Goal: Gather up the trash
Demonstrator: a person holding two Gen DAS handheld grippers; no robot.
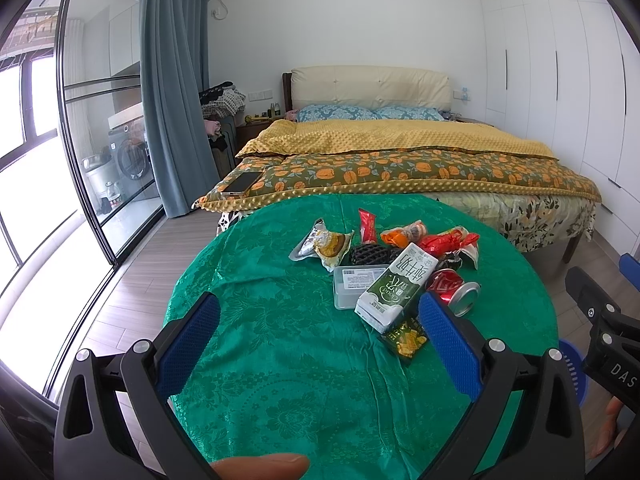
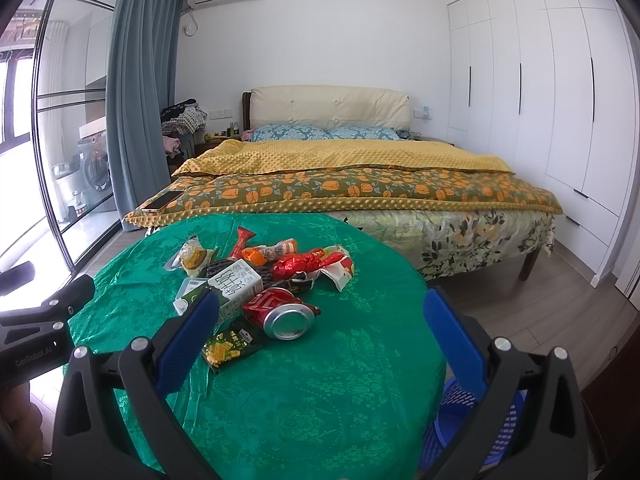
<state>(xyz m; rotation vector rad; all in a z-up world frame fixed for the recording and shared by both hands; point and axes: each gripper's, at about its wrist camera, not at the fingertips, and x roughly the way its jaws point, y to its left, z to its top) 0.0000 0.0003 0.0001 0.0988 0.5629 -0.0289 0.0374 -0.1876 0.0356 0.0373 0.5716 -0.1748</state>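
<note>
- Left hand-held gripper (image 1: 318, 322): jaws spread wide, empty, above the green tabletop (image 1: 280, 360).
- Right hand-held gripper (image 2: 320, 320): jaws spread wide, empty.
- Trash heap at the tabletop's far side: milk carton (image 1: 394, 290) lying on a clear plastic box (image 1: 352, 286), crushed red can (image 2: 280, 314) beside it, wrappers (image 1: 448, 242) behind.
- Blue basket (image 2: 456, 412) beside the tabletop, at the right.

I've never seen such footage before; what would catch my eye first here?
A heap of trash, with a crushed red can and a milk carton, sits on the green tablecloth. Behind is a bed with a yellow blanket. Each open claw frames its view.
</note>
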